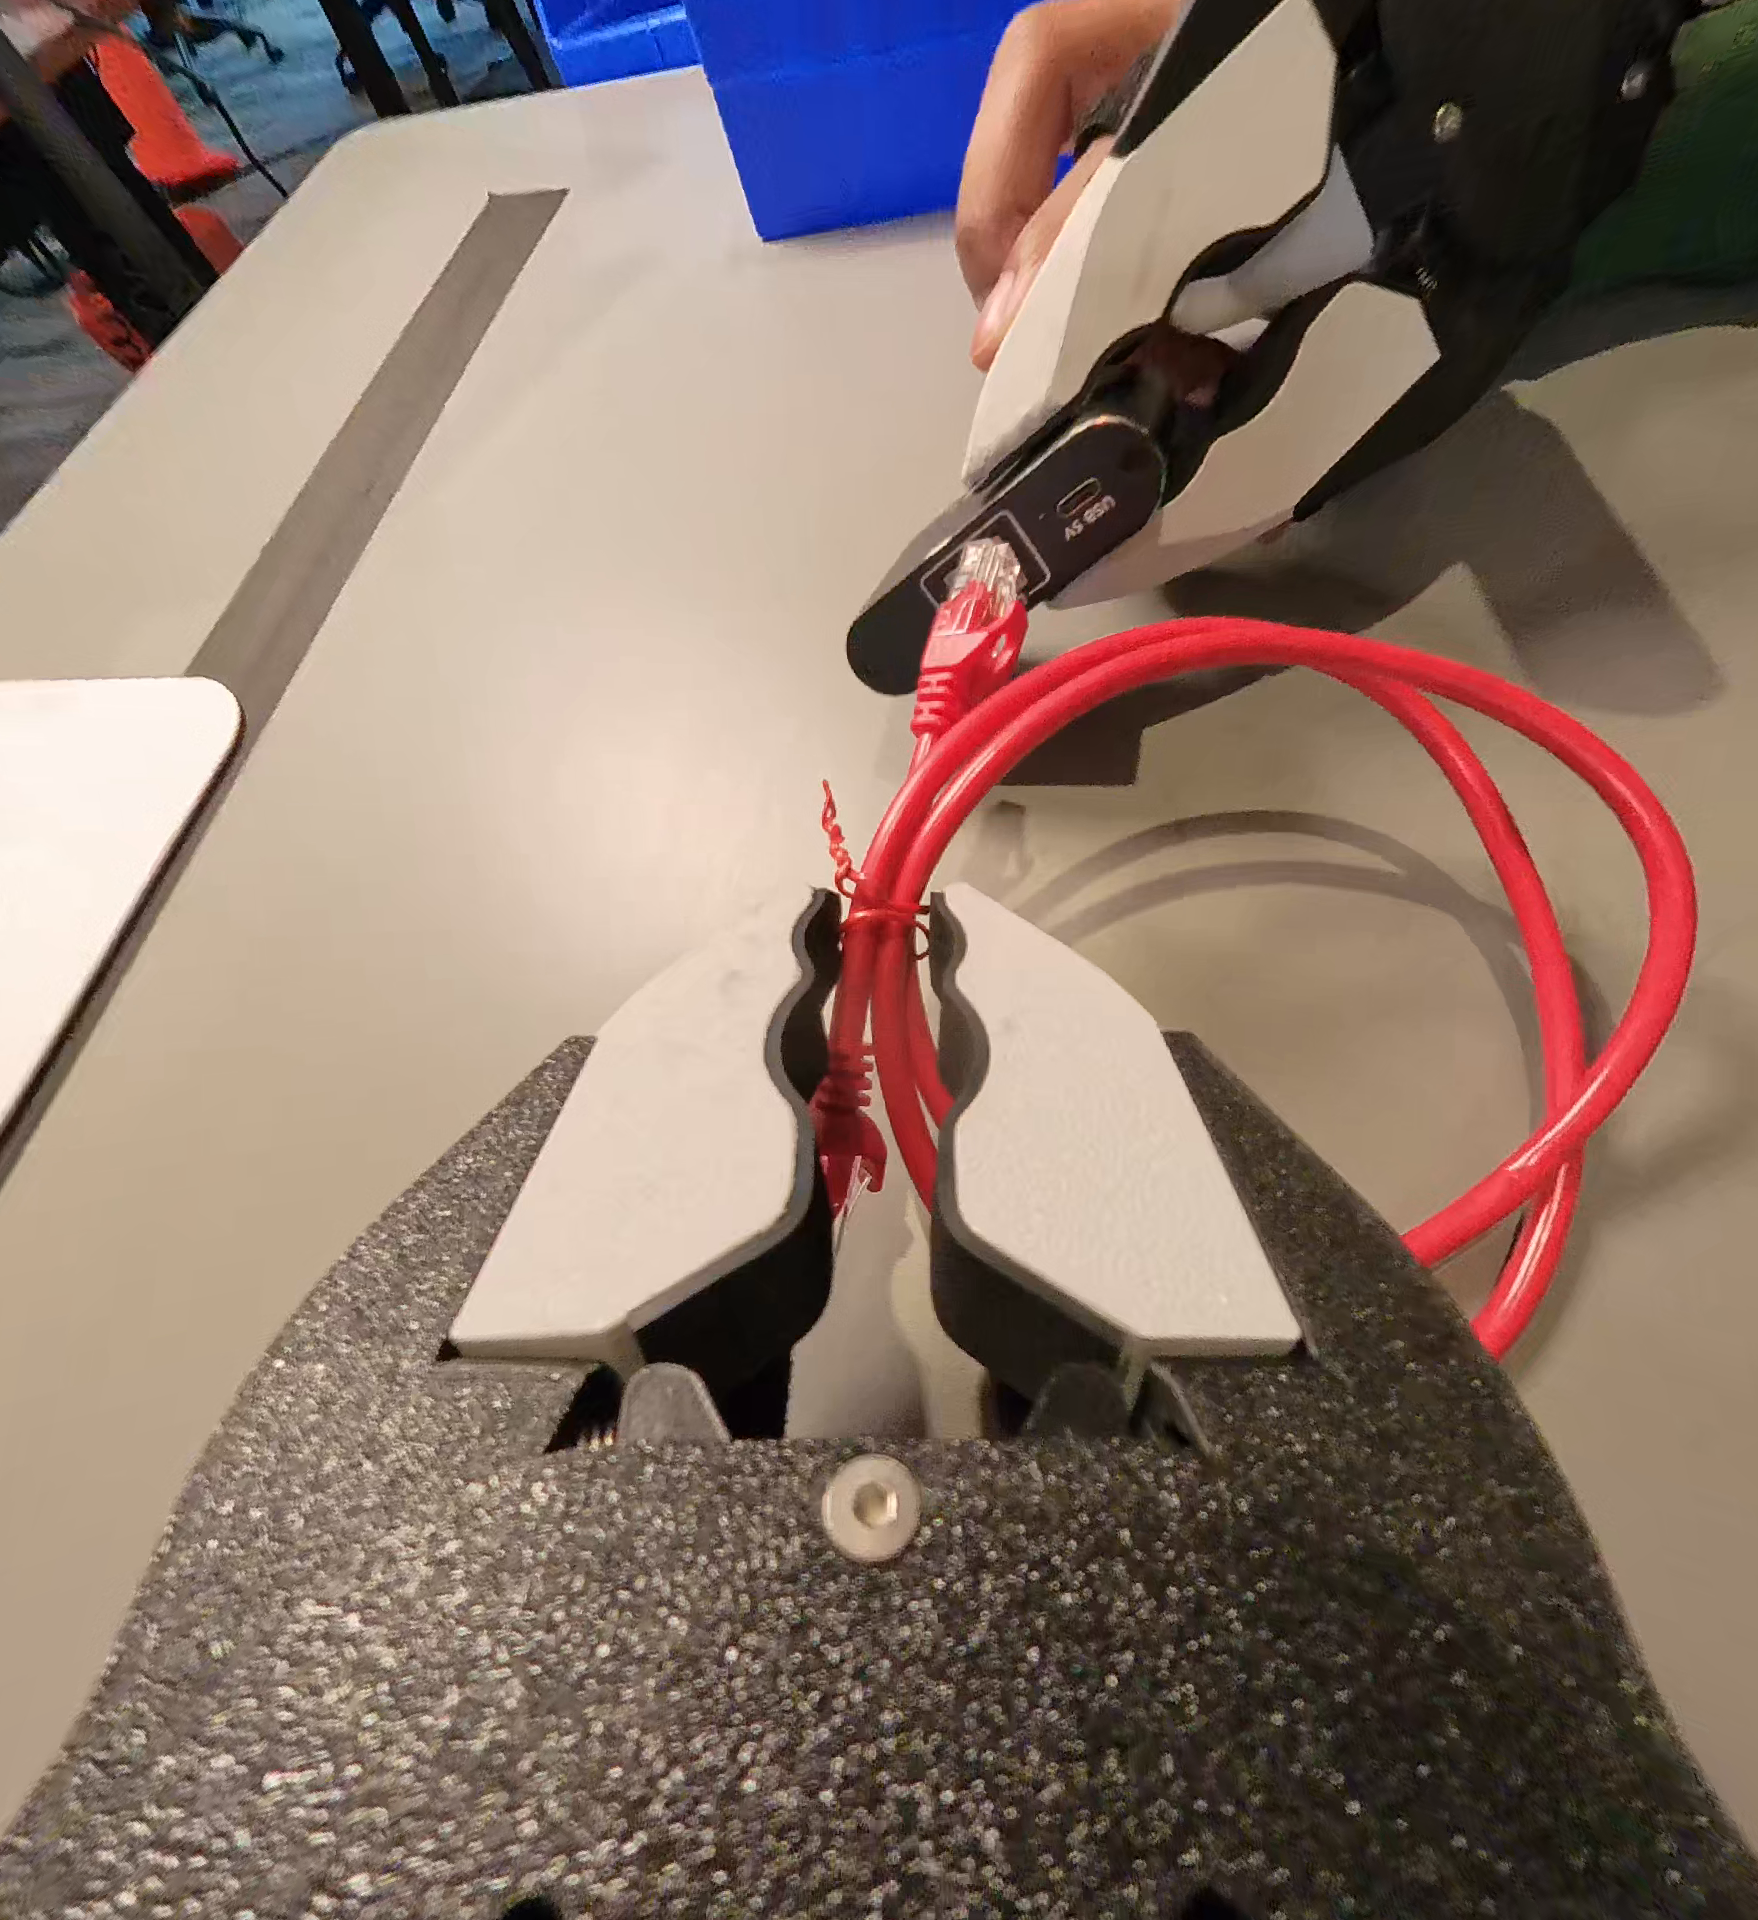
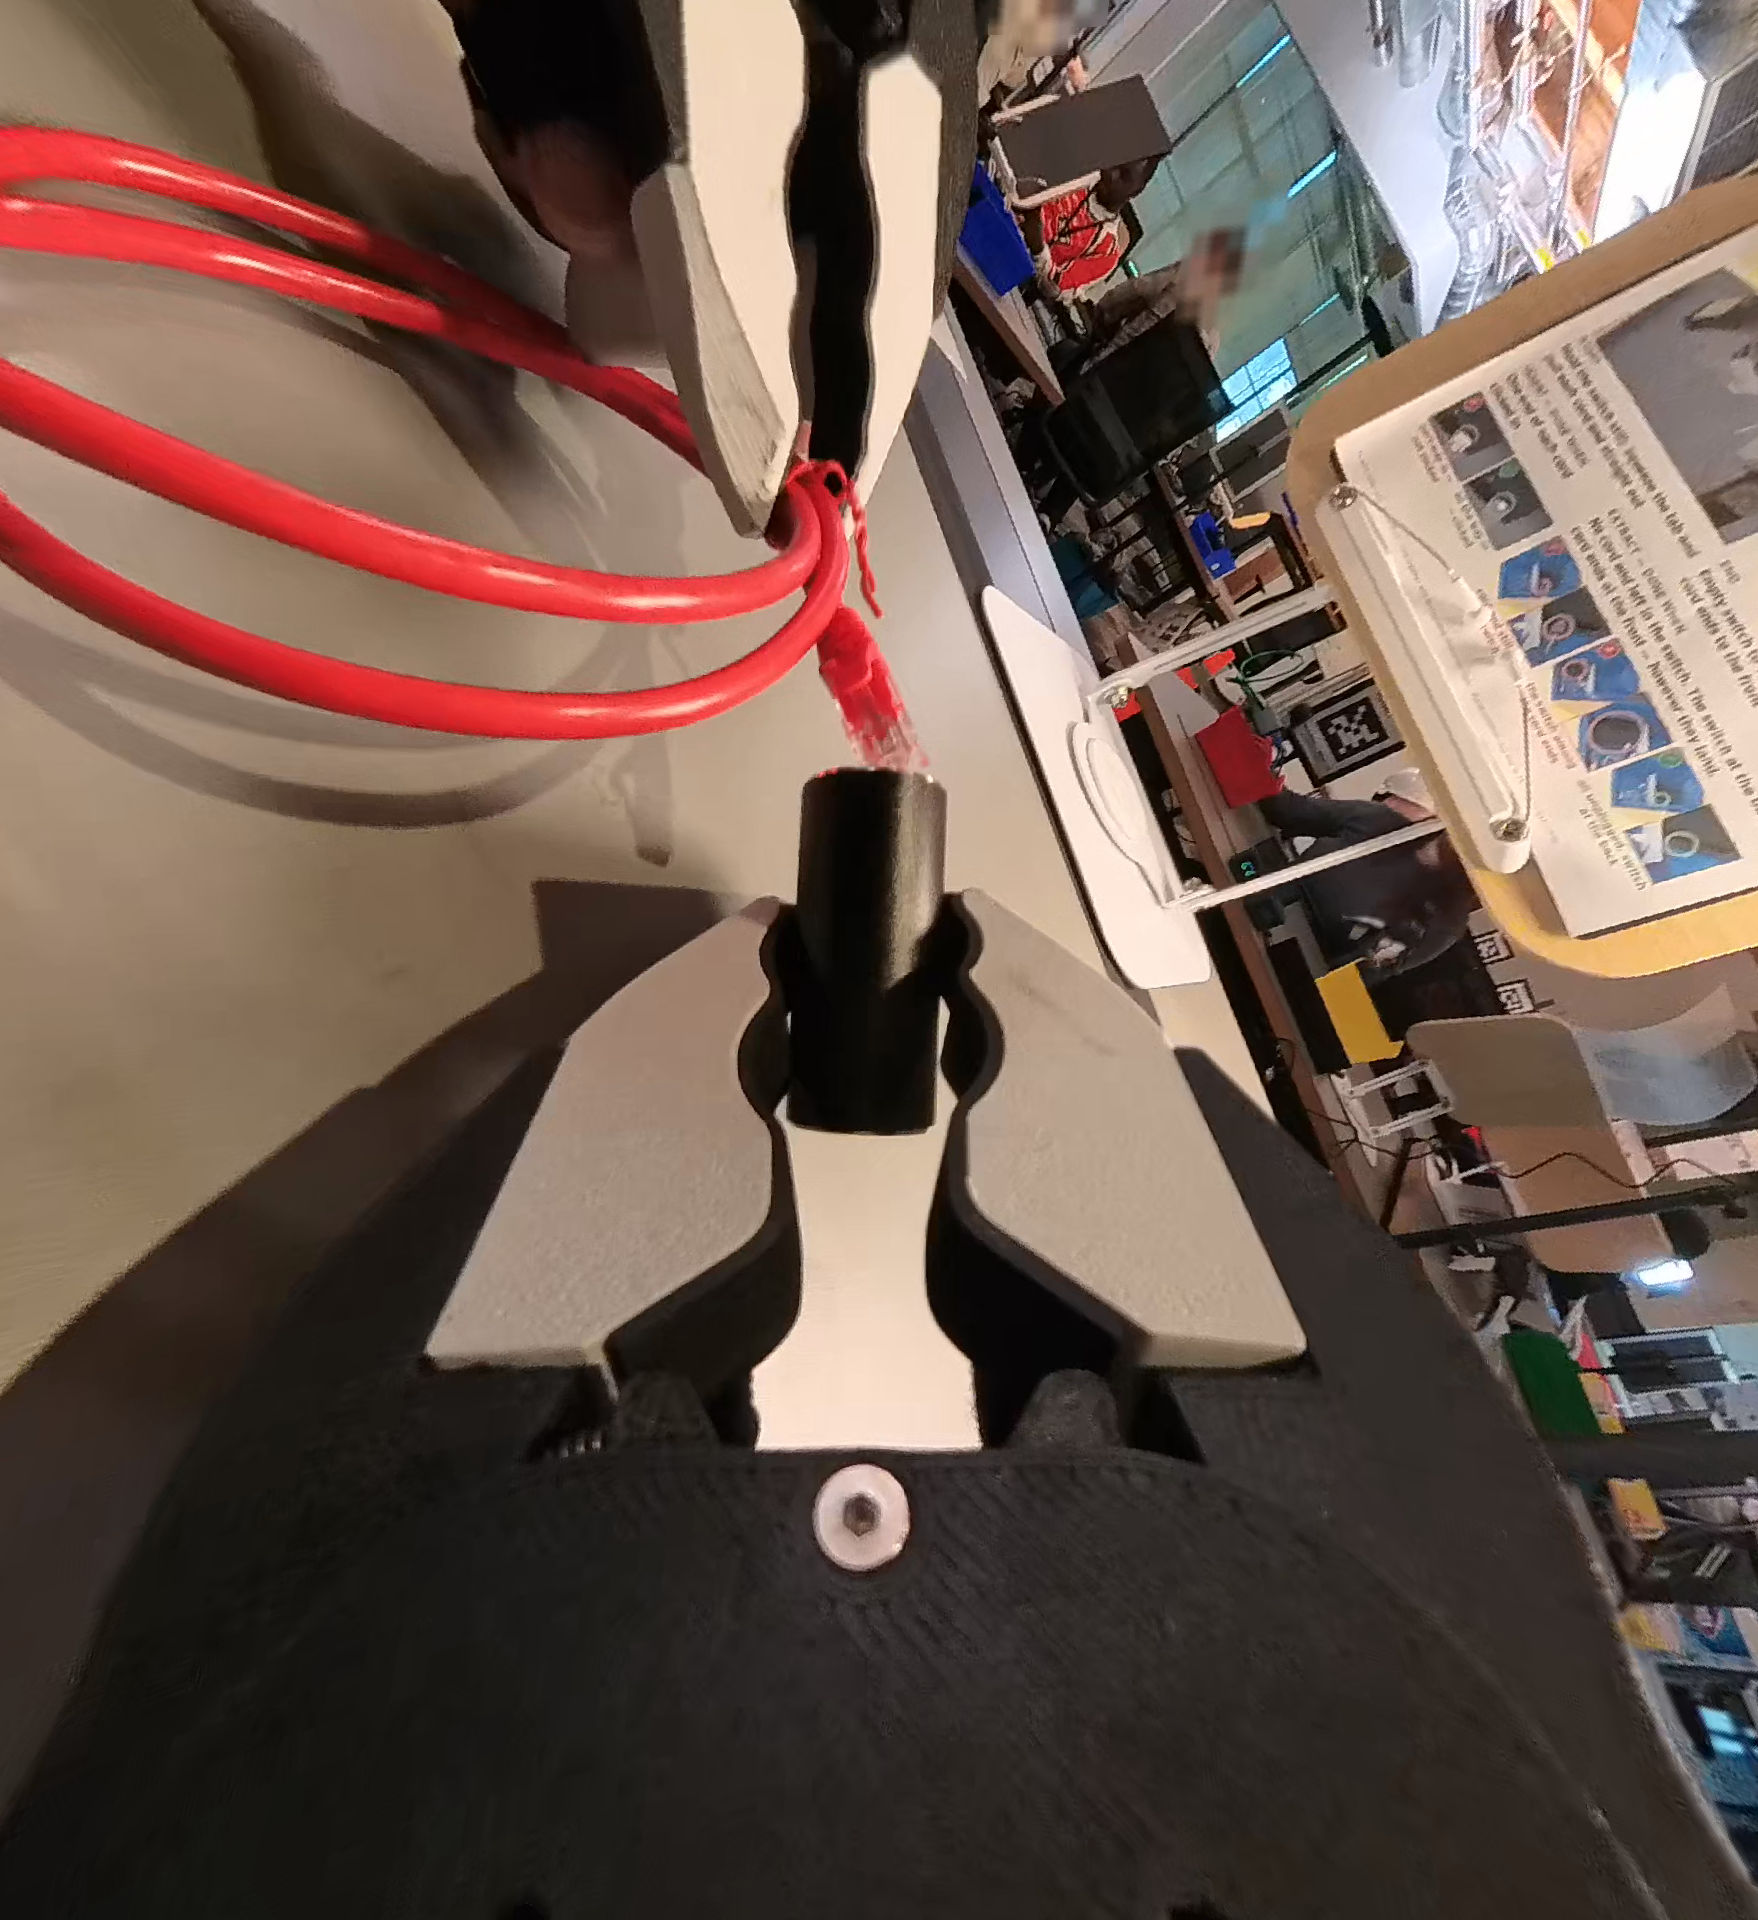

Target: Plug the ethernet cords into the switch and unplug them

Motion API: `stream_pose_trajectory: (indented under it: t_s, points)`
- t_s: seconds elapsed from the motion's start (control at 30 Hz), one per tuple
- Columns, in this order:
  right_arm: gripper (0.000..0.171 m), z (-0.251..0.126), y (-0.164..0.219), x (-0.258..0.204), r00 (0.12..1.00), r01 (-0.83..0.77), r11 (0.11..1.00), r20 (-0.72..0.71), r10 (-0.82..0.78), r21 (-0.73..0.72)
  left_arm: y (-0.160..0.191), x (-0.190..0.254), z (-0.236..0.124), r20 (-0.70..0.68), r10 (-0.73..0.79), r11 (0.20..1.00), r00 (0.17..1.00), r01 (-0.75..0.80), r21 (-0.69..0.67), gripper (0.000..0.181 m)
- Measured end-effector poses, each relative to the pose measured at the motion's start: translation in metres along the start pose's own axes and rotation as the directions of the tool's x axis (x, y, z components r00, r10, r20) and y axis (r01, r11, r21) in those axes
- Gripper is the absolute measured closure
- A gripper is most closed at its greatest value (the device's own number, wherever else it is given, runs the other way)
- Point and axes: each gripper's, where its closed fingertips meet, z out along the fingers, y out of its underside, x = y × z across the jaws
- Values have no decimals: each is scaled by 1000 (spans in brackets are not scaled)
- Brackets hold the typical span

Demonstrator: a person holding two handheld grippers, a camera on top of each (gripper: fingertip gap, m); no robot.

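— What is the left tool looking like up close?

— Its body is showing as a broad, dark, speckled, grainy shell, with a round silver screw sitting in the middle near the front edge. Two pale grey fingers are tapering forward, each backed by black, wavy-edged padding on the inner side.

— And the right tool?

— It is sharing the same build: a black shell with fine printed ridges, a silver screw in the centre, and light grey fingers lined with black scalloped pads. In the left wrist view its black outer frame is carrying small round fasteners, and a hand is showing behind it.
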Motion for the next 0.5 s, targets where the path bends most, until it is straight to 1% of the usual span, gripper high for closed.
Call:
stream_pose_trajectory:
  t_s: [0.1,0.23,0.37,0.5]
  points:
    - [145,-3,-4,2,998,54,998,-27,-54,17,3,4,2,-29,-77,997,997,77,-19,164]
    - [145,-5,-8,7,979,181,983,-97,-180,3,2,11,2,-90,-220,975,971,219,-21,165]
    - [146,-7,-10,9,936,318,948,-153,-318,-27,-3,18,1,-167,-347,936,923,352,1,166]
    - [146,-7,-11,10,873,445,894,-195,-448,-62,-9,24,-3,-239,-397,909,886,415,29,167]
